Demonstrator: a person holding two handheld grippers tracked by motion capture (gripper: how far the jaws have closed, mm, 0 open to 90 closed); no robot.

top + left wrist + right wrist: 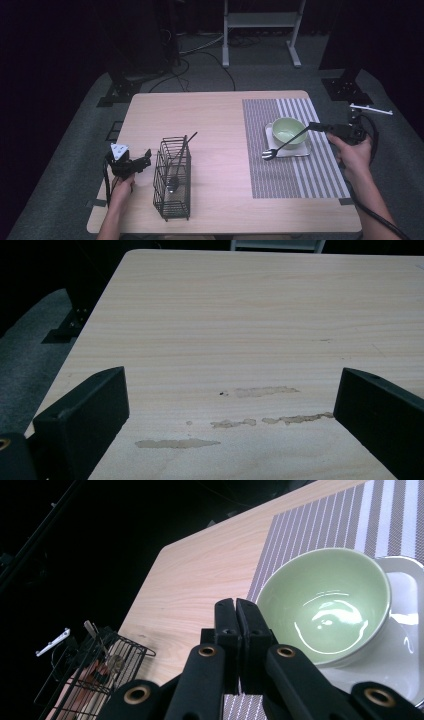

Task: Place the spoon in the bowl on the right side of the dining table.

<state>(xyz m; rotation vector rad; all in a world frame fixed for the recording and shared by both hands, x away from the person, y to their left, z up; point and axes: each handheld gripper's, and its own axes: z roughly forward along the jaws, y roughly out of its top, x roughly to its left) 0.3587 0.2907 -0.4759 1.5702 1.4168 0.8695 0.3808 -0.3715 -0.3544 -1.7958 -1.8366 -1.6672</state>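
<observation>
On the right, my right gripper (314,125) is shut on the end of a black-handled fork (285,144). The fork slants down and left past a pale green bowl (289,131), and its silver head hangs over the front left corner of a white square plate (300,150). In the right gripper view the jaws (235,610) are pressed together in front of the green bowl (325,605), which is empty and stands on the white plate (400,655). My left gripper (145,159) rests at the left with its jaws wide apart (230,405) over bare wood.
A black wire basket (172,180) stands just right of the left gripper and holds a long-handled spoon (182,150). The wire basket (100,675) is also seen in the right gripper view. A grey striped placemat (300,175) lies under the plate. The table's left edge (85,340) is close.
</observation>
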